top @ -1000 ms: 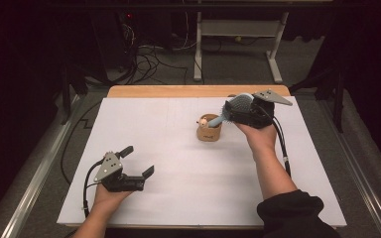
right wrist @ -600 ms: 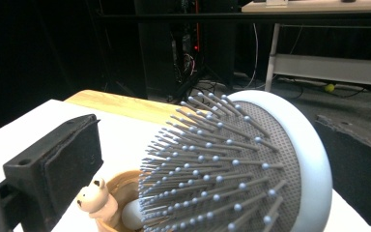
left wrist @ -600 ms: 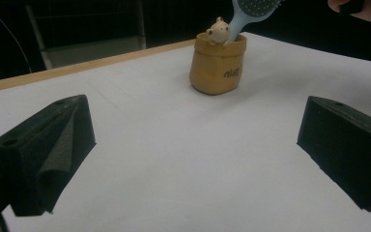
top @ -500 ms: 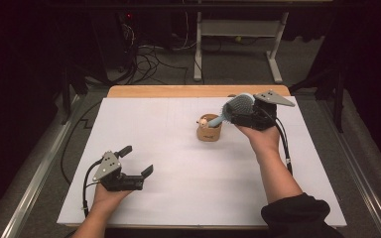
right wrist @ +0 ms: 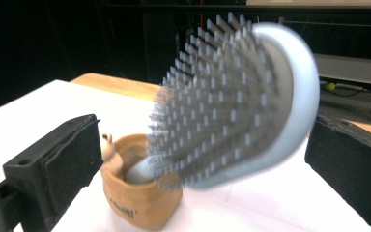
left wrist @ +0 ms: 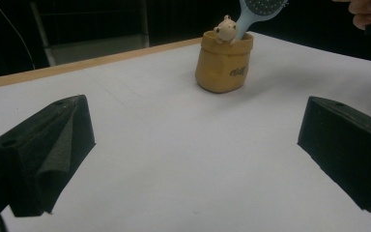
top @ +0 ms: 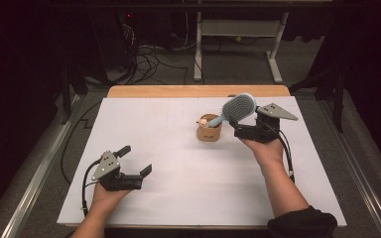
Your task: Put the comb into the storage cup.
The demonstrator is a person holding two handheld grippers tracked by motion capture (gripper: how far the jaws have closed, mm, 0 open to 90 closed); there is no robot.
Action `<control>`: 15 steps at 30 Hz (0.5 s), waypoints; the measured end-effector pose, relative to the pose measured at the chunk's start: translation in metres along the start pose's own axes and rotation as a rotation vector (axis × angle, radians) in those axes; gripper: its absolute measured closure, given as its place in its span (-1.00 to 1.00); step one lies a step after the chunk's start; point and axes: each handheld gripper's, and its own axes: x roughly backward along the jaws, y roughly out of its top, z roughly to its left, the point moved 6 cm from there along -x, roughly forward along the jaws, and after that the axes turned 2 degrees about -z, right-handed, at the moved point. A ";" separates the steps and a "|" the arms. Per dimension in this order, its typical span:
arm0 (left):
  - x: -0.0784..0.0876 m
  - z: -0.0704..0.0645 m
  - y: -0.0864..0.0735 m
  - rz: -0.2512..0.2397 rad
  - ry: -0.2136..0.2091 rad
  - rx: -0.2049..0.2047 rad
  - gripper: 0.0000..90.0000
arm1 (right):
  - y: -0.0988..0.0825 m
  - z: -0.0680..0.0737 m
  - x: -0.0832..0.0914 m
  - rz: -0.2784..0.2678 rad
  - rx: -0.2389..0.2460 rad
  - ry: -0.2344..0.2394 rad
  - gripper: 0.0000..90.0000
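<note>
The blue hairbrush (top: 238, 108) leans in the little brown cup (top: 209, 132), its head between the wide-open right tongs (top: 246, 130). To grab it well, I think close them slowly on the head. The left tongs (top: 134, 160) rest open, far off, on the worktop (top: 178, 163).

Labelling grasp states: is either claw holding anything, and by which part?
Nothing is held. The left claw is open and empty. The right claw is open around the hairbrush head; its handle sits in the cup.
</note>
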 end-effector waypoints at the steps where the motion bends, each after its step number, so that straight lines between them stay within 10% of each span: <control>1: 0.000 0.000 0.000 0.000 0.000 0.001 -0.99 | -0.004 0.000 0.001 0.006 -0.001 0.002 -0.99; 15: 0.005 0.006 0.000 0.012 0.011 0.000 -0.99 | -0.051 -0.002 0.025 0.021 -0.004 0.011 -0.99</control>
